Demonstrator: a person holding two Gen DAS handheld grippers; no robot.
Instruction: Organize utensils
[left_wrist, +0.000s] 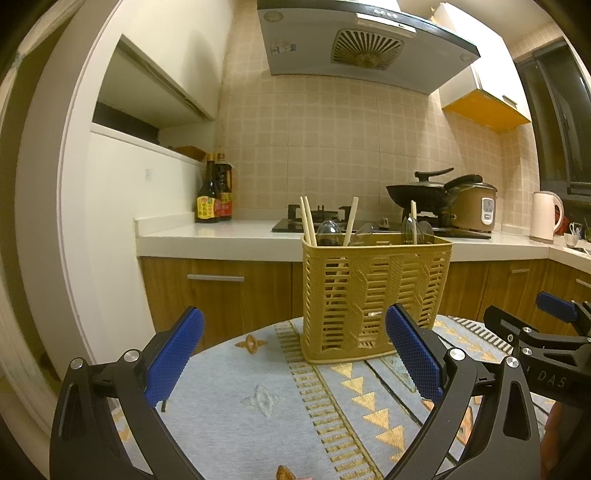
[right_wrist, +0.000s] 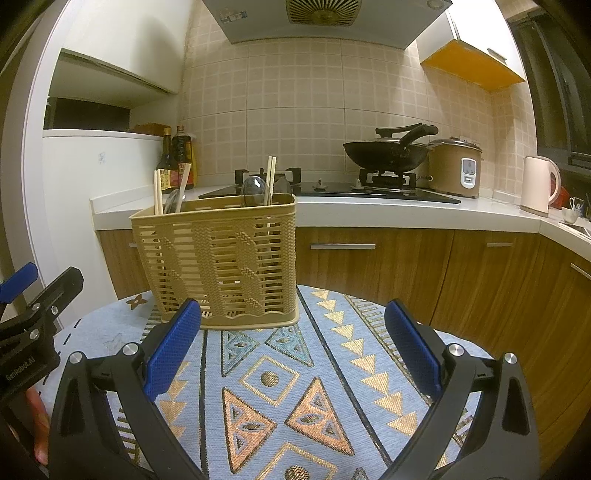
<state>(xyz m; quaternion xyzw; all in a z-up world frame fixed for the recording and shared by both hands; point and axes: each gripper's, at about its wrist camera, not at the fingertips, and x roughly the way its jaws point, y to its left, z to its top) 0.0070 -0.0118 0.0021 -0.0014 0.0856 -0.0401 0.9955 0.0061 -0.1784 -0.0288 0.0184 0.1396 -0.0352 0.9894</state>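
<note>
A tan plastic utensil basket (left_wrist: 375, 295), rectangular with slatted, woven-look walls, stands upright near the far edge of a round table (left_wrist: 258, 406) covered in a pale blue woven cloth patterned with gold and orange triangles. Pale wooden chopsticks (left_wrist: 308, 221) poke above its rim, slim and straight, in 3 clusters: toward the left end, near the middle, and at the right end. Clear, smooth, rounded spoon bowls (right_wrist: 255, 190) rise beside them.

The left gripper (left_wrist: 293, 354) hovers over the near part of the table, its black arms spread wide and its blue, dimpled pads (left_wrist: 177, 354) well apart, holding nothing. The right gripper (right_wrist: 291, 345) hangs likewise, pads (right_wrist: 412, 347) spread and empty; the basket sits ahead and left of it.

Beyond the table runs a white countertop (right_wrist: 406, 212) over wood-grain cabinets, carrying a black wok (right_wrist: 386, 153) on the stove, a beige rice cooker (right_wrist: 456, 166), 2 dark sauce bottles (left_wrist: 214, 192) and a pale kettle (right_wrist: 539, 188).
</note>
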